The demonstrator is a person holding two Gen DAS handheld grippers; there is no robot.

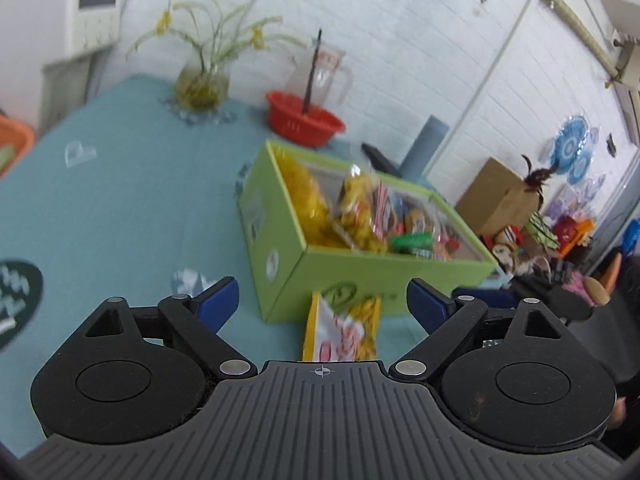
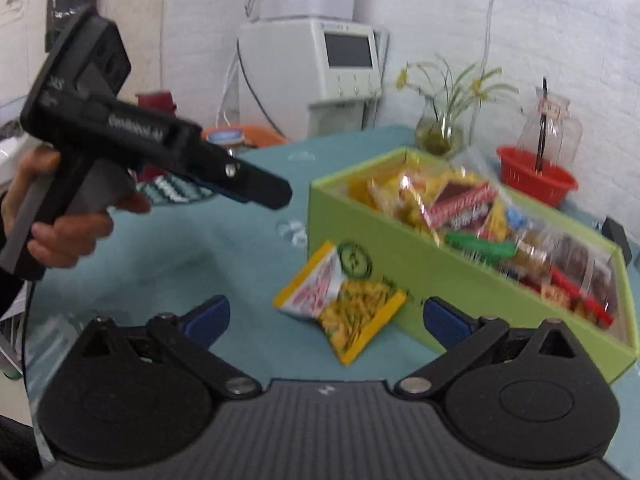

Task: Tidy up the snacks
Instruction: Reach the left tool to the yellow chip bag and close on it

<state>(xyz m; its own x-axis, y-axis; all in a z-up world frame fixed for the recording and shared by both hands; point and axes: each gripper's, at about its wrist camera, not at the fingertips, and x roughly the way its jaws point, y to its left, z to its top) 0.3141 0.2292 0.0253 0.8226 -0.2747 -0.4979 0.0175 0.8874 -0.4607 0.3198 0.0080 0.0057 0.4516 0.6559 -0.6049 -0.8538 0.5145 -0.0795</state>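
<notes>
Left wrist view: my left tongs (image 1: 322, 300) spread apart, empty. One green box (image 1: 360, 272) on bench (image 1: 120, 208), crammed with snack packets. One yellow snack bag (image 1: 340, 332) flat on bench, touching box front, between my pads.

Right wrist view: my right tongs (image 2: 324, 318) wide apart, empty. Same yellow bag (image 2: 340, 304), red-white label, clear window, beside box (image 2: 472, 304). One red basket (image 2: 536, 180) behind.

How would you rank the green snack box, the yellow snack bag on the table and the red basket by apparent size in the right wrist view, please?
1. Green snack box, clearly largest.
2. Yellow snack bag.
3. Red basket, close to the bag in the picture; it sits farther back, so its true size is unsure.
</notes>
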